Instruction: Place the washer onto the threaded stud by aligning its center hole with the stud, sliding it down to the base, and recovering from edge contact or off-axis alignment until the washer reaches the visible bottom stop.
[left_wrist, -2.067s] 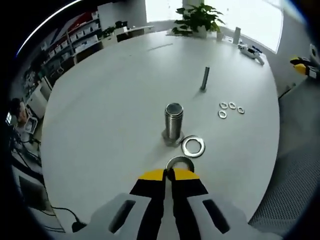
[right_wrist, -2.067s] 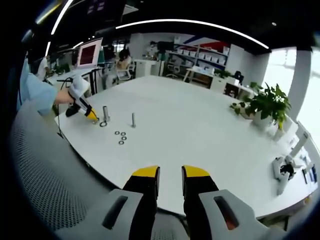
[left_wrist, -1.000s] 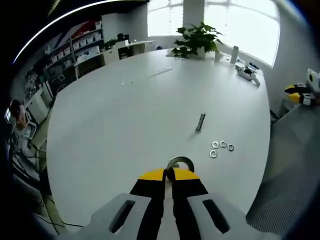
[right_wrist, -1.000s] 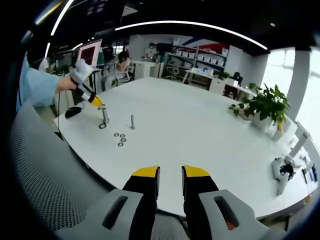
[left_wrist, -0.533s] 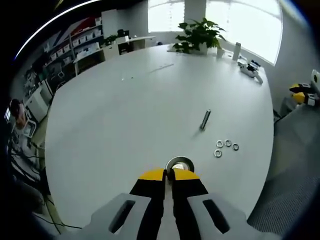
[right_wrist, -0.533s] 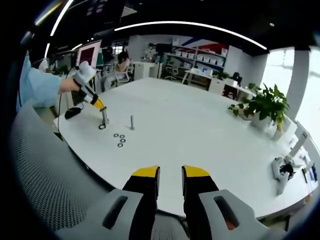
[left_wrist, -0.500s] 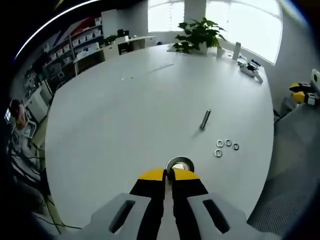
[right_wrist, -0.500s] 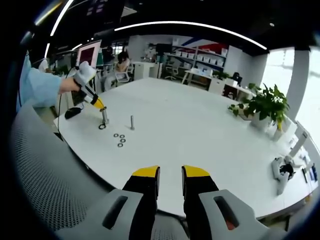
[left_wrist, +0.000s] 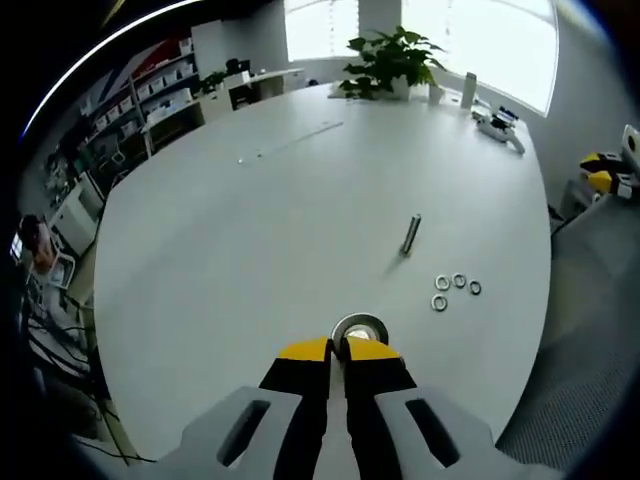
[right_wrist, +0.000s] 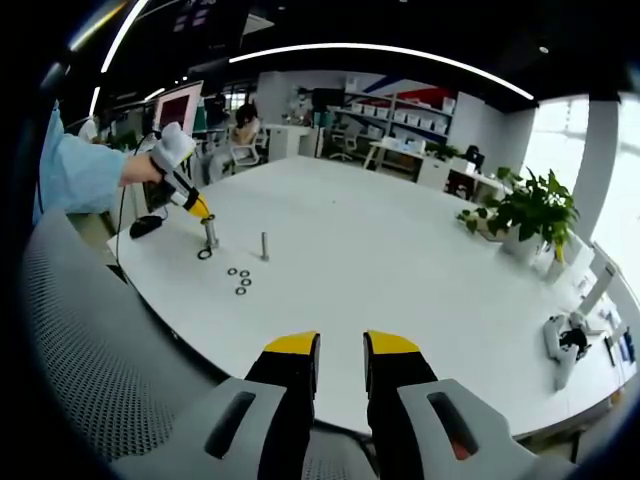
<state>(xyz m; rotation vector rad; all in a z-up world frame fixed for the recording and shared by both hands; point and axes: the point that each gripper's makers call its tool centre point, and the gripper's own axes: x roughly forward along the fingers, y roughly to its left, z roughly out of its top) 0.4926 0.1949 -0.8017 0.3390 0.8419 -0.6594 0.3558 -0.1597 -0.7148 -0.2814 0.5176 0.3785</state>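
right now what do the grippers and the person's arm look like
Both grippers have light grey moulded bodies with a dark slot in each finger, black jaw sections and yellow tips: the left gripper and the right gripper match. In the right gripper view, the left gripper shows a white-grey handle body with a yellow tip, held by an arm in a light blue sleeve.

My left gripper (left_wrist: 337, 349) sits over the big stud (right_wrist: 210, 232), washer (left_wrist: 359, 327) pinched at the tips. Around it the bench (left_wrist: 250, 220) is bare at 9 to 12 o'clock, so free passage there. Obstacles: thin upright stud (left_wrist: 410, 236) at 1 o'clock, three small washers (left_wrist: 453, 289) at 2 o'clock, well apart from me. Rt gripper view: spare washer (right_wrist: 204, 254) lies just beside the stud base; broad open bench ahead of my right gripper (right_wrist: 341, 349); plant (right_wrist: 530, 215) far off at the edge.
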